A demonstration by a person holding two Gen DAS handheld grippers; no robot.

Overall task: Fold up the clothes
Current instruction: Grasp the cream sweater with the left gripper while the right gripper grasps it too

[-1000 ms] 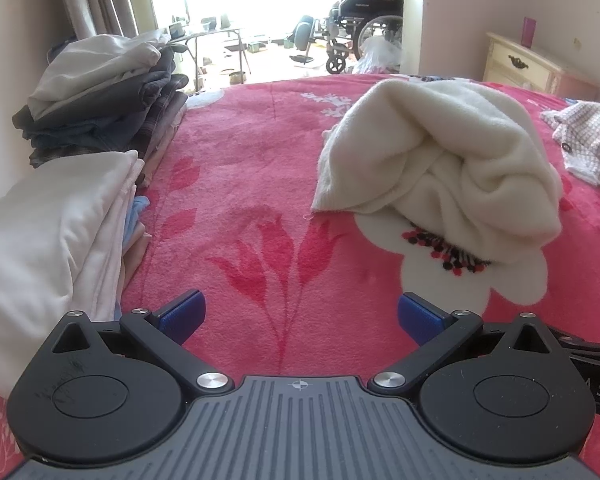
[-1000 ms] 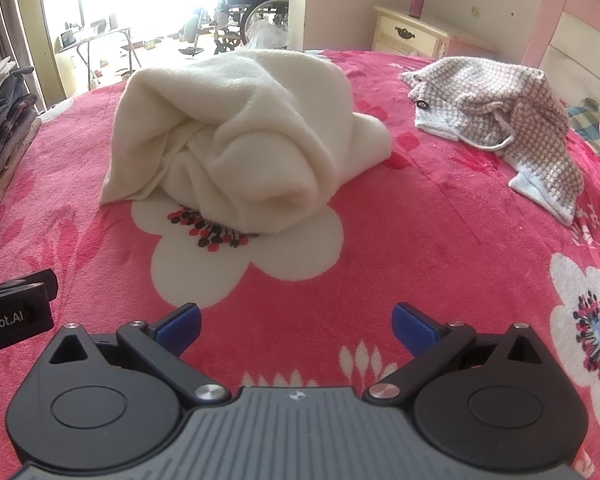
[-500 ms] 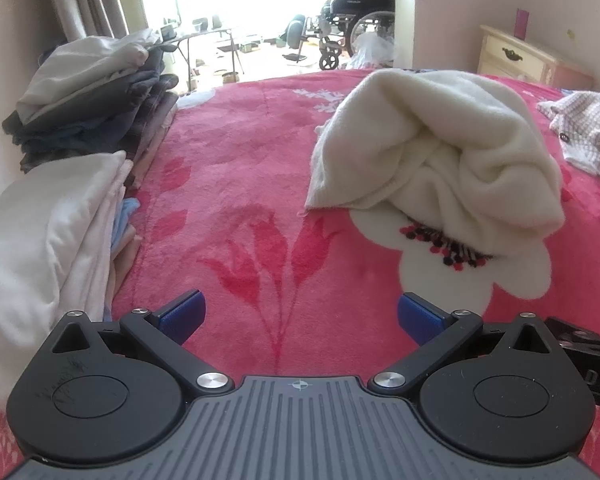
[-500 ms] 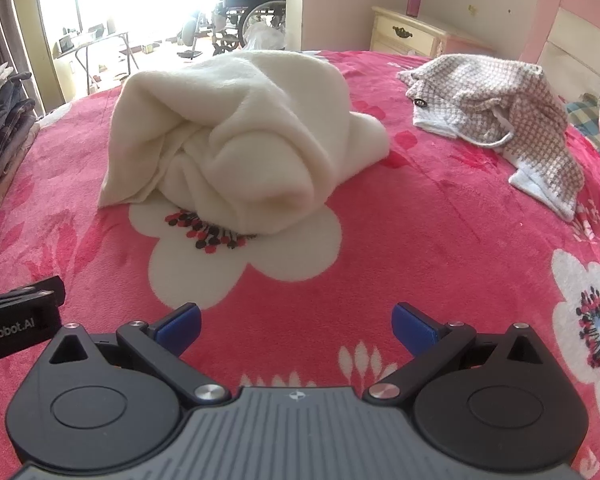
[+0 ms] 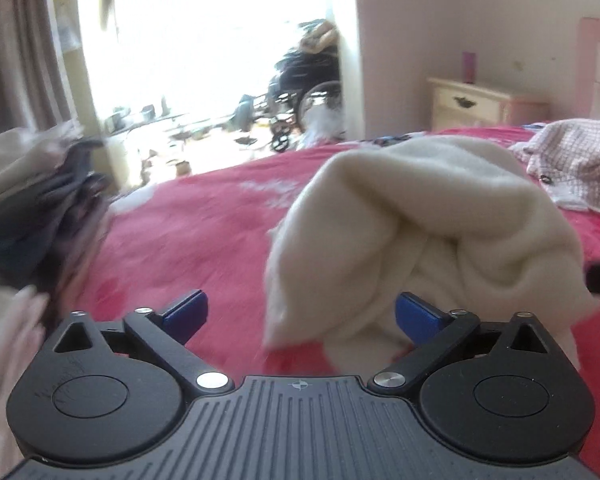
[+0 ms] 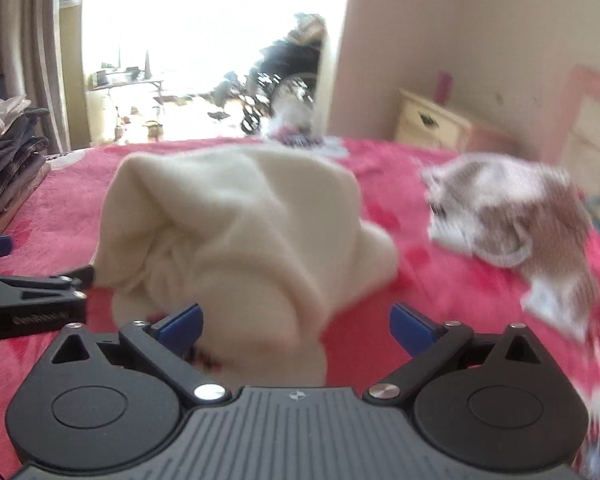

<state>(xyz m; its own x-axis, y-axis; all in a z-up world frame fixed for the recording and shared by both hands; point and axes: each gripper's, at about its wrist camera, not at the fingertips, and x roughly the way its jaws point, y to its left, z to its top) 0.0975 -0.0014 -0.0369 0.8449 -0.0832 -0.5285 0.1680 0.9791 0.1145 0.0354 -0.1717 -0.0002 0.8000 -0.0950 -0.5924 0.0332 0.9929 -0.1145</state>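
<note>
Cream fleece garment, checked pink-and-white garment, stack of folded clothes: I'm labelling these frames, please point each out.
Cream fleece garment (image 6: 236, 216), right wrist view, its upper bulge.
Checked pink-and-white garment (image 6: 512, 216), right wrist view, its crumpled middle.
Stack of folded clothes (image 6: 12, 160), right wrist view, its dark layers.

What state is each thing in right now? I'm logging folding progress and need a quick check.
Cream fleece garment: crumpled heap on the bed, unfolded, not gripped.
Pink-and-white checked garment: crumpled, lying apart from the cream one.
Stack of dark and pale clothes: folded, piled at the bed's edge.
Red floral bedspread: spread flat.
Left gripper: open, empty.
Right gripper: open, empty.
</note>
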